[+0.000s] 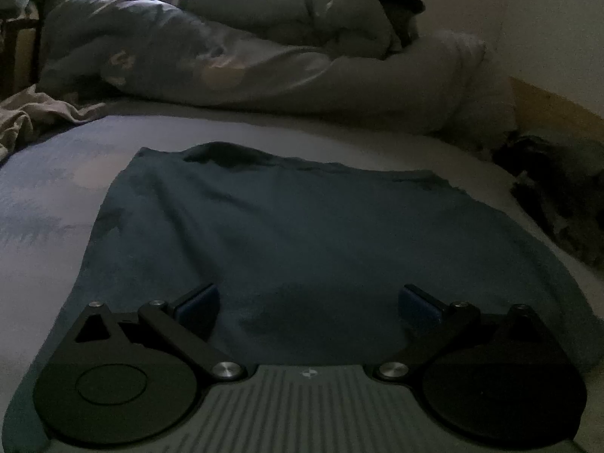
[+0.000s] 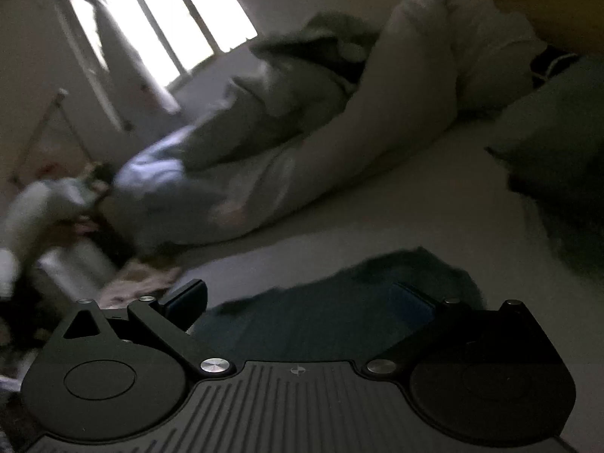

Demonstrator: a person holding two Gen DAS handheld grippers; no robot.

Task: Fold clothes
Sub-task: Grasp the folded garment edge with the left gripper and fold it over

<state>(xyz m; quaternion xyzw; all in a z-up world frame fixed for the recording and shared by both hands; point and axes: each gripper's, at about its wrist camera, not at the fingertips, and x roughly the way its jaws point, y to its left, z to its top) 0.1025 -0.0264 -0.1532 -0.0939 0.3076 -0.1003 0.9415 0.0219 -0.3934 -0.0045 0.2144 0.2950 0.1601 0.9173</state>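
1. Spread fingers of the left gripper (image 1: 308, 300) sit closest to its camera, wide apart and holding nothing, poised low above the near part of the blue garment (image 1: 302, 234).
2. That blue garment lies flat on the bed (image 1: 45, 196), smoothed out, with its long sides running away from the left gripper toward the heaped duvet (image 1: 264, 68) at the far end; a dark collar-like dip shows at its far edge.
3. Seen from the right wrist, the right gripper (image 2: 300, 298) is likewise fully apart and empty, tilted, with only a corner of the blue garment (image 2: 339, 302) beneath and just ahead of its fingers.
4. Of the two, the left gripper looks squarely centred on the cloth, while the right one seems to be off toward one edge; the right view is blurred, so its exact spot over the cloth is hard to fix.
5. A likely next step is to pinch the near hem or a side edge, which lies directly below and beside the fingers, and carry it toward the duvet end.
6. Beside the garment, darker clothes (image 1: 558, 196) lie bunched near the wall.
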